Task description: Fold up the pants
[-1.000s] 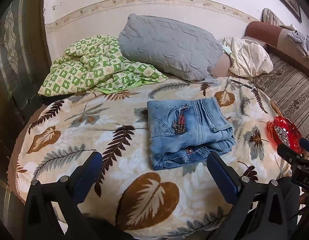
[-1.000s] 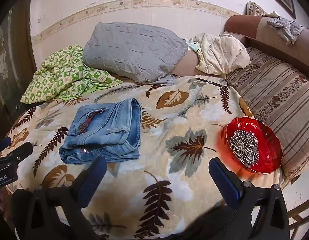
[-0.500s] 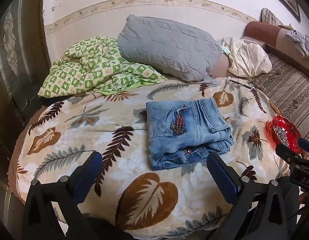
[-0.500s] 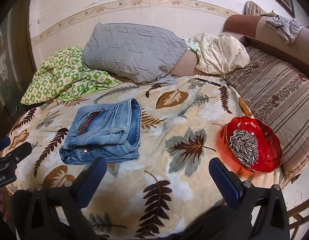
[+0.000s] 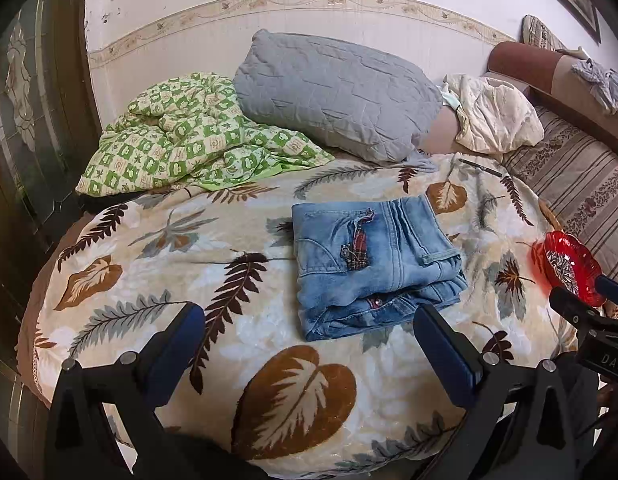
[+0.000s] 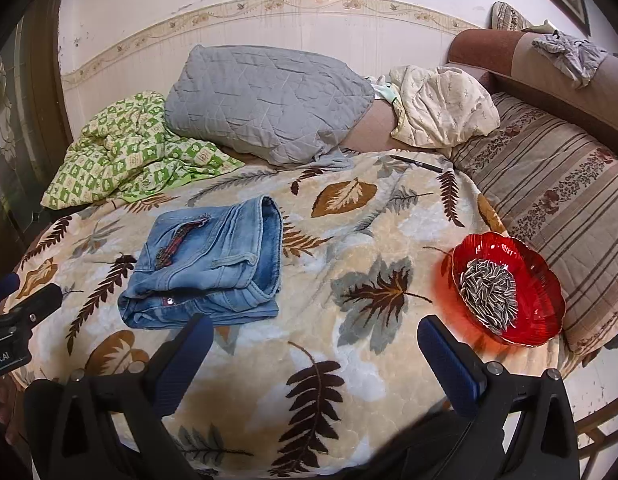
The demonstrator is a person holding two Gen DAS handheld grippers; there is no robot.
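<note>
The jeans (image 5: 373, 264) lie folded in a neat stack mid-bed on the leaf blanket (image 5: 157, 264), w/ both tools held back near the front edge. Left gripper (image 5: 309, 344) spread wide, empty; right gripper (image 6: 315, 354) likewise agape, holding nothing. Fold looks done, so the step is prob. just backing off: lift straight away w/o snagging the stack, and keep the right one clear of the red dish (image 6: 549, 284) of seeds nearby.
</note>
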